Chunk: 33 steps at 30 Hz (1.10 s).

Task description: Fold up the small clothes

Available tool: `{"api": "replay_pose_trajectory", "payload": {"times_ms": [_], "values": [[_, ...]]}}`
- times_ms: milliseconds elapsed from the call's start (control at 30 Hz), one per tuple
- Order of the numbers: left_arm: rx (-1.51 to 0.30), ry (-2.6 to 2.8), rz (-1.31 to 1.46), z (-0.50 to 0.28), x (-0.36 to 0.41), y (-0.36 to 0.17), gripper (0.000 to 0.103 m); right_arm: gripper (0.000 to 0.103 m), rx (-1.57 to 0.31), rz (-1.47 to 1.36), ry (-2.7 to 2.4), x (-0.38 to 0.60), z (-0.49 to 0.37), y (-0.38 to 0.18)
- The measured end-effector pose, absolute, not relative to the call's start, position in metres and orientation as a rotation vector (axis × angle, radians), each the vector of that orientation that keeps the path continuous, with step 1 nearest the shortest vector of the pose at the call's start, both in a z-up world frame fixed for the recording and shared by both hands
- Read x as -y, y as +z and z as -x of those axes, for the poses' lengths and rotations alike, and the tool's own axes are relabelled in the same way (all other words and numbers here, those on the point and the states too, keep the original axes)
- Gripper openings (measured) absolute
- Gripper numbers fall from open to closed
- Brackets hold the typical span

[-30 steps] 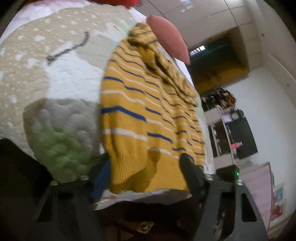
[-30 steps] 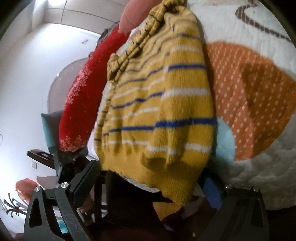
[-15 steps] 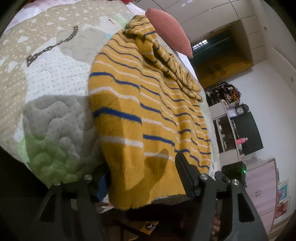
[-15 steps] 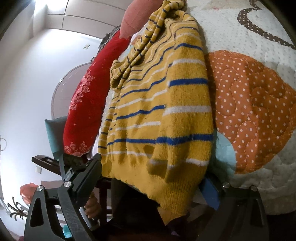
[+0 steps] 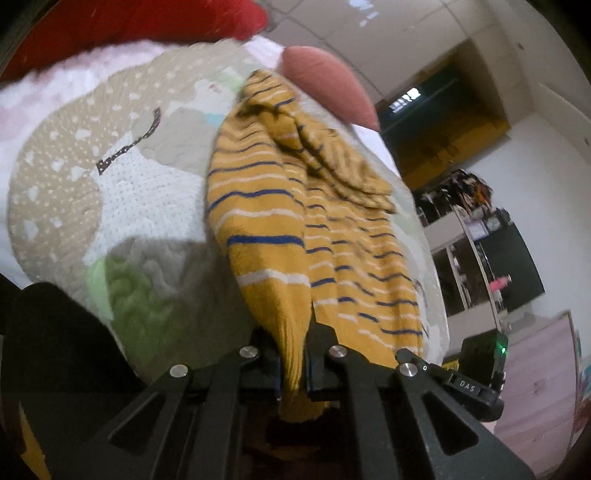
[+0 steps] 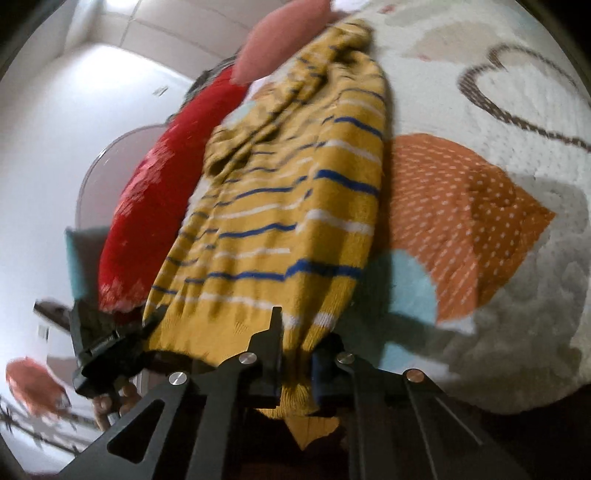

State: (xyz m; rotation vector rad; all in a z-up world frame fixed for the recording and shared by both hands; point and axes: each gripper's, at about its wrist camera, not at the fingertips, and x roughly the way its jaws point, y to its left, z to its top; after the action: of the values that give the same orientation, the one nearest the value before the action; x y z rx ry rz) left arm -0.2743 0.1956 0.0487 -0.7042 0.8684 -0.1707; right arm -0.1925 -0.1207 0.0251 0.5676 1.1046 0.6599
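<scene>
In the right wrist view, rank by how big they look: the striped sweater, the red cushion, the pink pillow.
1. striped sweater, largest, though it lies nearest the camera.
2. red cushion.
3. pink pillow, smallest; it lies farthest away and is partly cut off, so its true size is unsure.

A bed under a patchwork quilt (image 5: 155, 192) fills the frame's middle. A red cushion (image 6: 140, 221) lies centre left, white walls (image 6: 55, 147) behind. Dark shelving (image 5: 491, 258) (cluttered, blurred) stands at right, panelled ceiling (image 5: 424, 33) above.
</scene>
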Motion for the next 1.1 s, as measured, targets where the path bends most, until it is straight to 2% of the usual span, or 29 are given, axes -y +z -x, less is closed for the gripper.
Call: {"api": "replay_pose_trajectory", "payload": {"times_ms": [167,300,467,633,800,933,1100], "values": [[-0.875,-0.164,0.676,0.300,-0.189,0.048,0.007,0.012,-1.086,-0.549,0.682,0.134,0.226,0.035],[-0.886,-0.156,0.746,0.285,-0.204,0.042,0.007,0.012,-1.098,-0.556,0.665,0.138,0.216,0.030],[-0.833,-0.174,0.729,0.252,-0.213,0.071,0.008,0.013,-1.023,-0.560,0.709,0.133,0.187,0.061],[-0.778,-0.169,0.671,0.188,-0.219,0.114,0.008,0.012,-0.947,-0.553,0.739,0.117,0.132,0.105],[-0.799,-0.137,0.587,0.097,-0.223,0.140,0.008,0.012,-0.906,-0.486,0.713,0.095,0.055,0.138],[-0.837,-0.085,0.568,0.025,-0.230,0.132,0.008,0.013,-0.952,-0.487,0.658,0.084,-0.014,0.133],[-0.931,-0.048,0.589,-0.045,-0.243,0.093,0.009,0.015,-1.048,-0.470,0.573,0.073,-0.091,0.097]]}}
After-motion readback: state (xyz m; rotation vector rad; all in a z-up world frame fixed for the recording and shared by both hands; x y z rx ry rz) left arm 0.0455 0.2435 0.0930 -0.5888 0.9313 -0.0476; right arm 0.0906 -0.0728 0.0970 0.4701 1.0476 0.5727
